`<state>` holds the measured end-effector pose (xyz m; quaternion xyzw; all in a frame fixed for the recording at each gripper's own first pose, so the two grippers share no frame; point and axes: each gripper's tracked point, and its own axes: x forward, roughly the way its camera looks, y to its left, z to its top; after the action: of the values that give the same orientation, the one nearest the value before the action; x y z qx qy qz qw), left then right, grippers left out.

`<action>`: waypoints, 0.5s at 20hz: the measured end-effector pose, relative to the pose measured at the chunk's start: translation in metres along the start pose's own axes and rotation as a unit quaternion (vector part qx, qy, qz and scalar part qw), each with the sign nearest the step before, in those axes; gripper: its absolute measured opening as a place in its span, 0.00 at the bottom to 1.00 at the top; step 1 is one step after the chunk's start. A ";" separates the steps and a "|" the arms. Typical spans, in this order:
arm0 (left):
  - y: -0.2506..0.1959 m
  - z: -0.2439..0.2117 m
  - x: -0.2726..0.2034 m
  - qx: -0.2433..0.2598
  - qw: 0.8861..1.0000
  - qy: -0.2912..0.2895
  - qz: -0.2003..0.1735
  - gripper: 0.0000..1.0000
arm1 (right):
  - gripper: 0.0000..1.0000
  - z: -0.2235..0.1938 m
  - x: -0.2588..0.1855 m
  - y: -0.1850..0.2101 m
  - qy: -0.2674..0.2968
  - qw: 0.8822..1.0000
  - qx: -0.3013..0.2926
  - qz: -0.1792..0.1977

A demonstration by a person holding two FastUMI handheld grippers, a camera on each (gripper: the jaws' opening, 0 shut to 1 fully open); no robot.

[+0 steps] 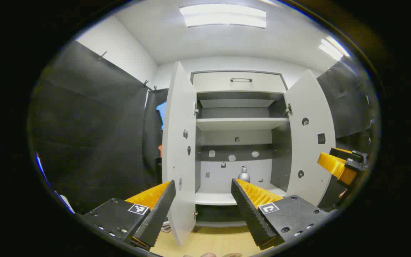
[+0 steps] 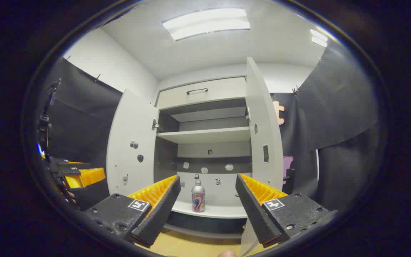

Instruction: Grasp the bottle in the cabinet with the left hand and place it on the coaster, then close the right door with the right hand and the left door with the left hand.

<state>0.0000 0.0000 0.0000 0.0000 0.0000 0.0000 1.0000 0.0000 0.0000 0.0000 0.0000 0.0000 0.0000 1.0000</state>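
I found both doors (image 2: 130,150) open, bottle (image 2: 198,196) on the lowest shelf, left tool (image 1: 202,203) and right tool (image 2: 207,203) spread, empty.

Place: a recording booth set up inside a plain room, not a lived-in home.
Walls: black cloth (image 1: 95,135) hangs at the left and right of both views, clipped along its top edge, with white wall (image 1: 120,50) above it.
Ceiling: white, with flat light panels (image 1: 223,16) at the upper centre.
Furniture: one white cabinet (image 2: 205,137) at the centre, both doors open, shelves almost bare, a drawer with a handle (image 2: 197,91) on top.
Surface: pale wooden table (image 1: 209,242) at the bottom.
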 end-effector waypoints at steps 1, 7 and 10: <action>-0.001 0.000 0.002 -0.001 1.000 -0.001 -0.002 1.00 | 1.00 0.001 0.001 -0.002 -0.002 1.000 -0.001 -0.002; -0.014 -0.001 0.011 -0.009 1.000 0.001 -0.019 1.00 | 0.99 0.001 0.004 -0.019 0.000 1.000 -0.003 -0.025; -0.018 -0.001 0.017 -0.016 1.000 -0.001 -0.026 1.00 | 1.00 -0.001 0.007 -0.027 0.001 0.999 -0.001 -0.034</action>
<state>0.0166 -0.0177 -0.0014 -0.0161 -0.0012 -0.0260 0.9995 0.0068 -0.0267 -0.0006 -0.0006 0.0011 -0.0337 0.9994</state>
